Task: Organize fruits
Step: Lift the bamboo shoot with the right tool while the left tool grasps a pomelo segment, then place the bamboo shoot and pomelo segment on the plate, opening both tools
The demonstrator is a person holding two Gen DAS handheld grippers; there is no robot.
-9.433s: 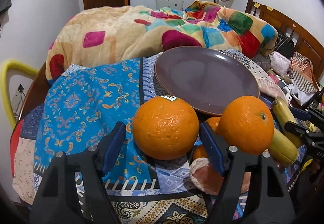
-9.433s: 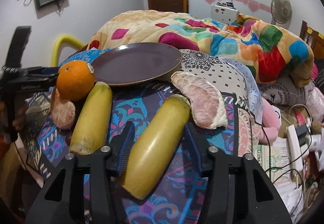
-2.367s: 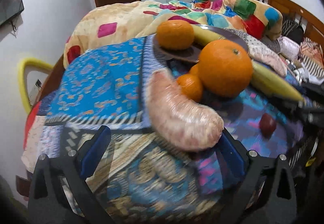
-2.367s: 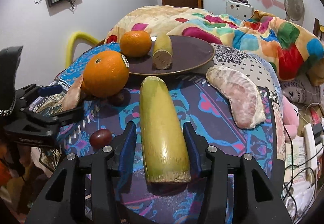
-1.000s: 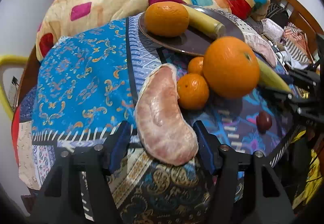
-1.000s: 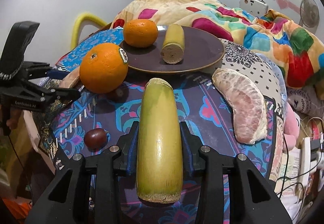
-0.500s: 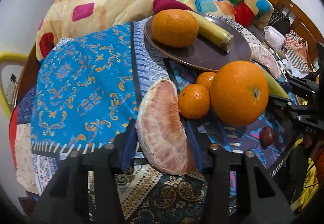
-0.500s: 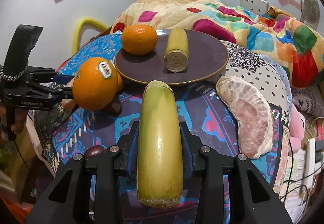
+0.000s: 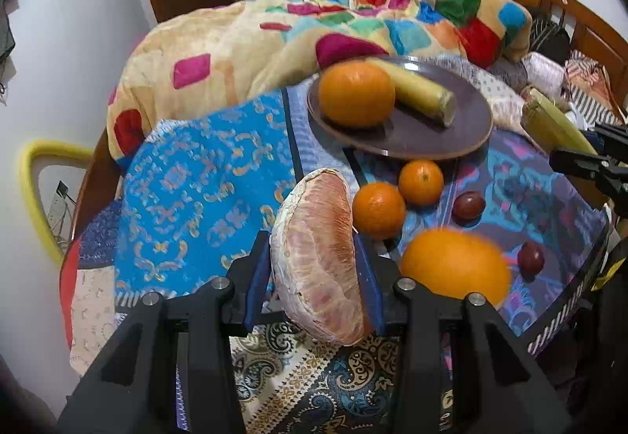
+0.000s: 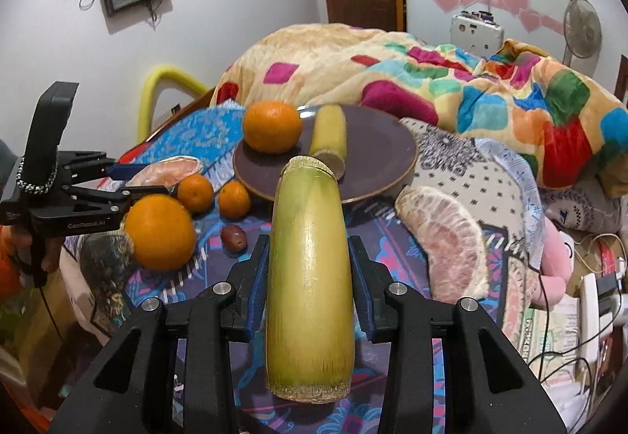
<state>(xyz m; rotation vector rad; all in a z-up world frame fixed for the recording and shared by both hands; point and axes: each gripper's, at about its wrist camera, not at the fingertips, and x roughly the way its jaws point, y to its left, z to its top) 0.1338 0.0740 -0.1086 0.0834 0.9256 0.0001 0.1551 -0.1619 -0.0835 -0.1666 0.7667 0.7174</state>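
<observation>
Lower centre, left wrist view: left gripper point(image 9: 314, 277), black with blue pads; its jaws have just been closing and now clamp the peeled pink pomelo segment point(image 9: 320, 261), lifted and tilted.
Lower centre, right wrist view: right gripper point(image 10: 309, 283) closed narrow on the yellow-green cut sugarcane stalk point(image 10: 308, 273), which points toward the plate.
Plate: round dark brown plate point(image 10: 376, 155), upper middle of both views, holds one large orange point(image 10: 271, 126) and a shorter yellow cane piece point(image 10: 327, 139) side by side.
Cloth: patterned blue-purple cloth point(image 9: 204, 190) carries the loose fruit.
Loose fruit: blurred large orange point(image 9: 455, 265) lower right in the left view; two small tangerines point(image 9: 396, 196) just beside the plate; two dark red round fruits point(image 9: 468, 205) to their right.
Second segment: another peeled pomelo segment point(image 10: 451, 237) lies right of the stalk.
Background: multicoloured quilt point(image 10: 431, 77) behind the plate.
</observation>
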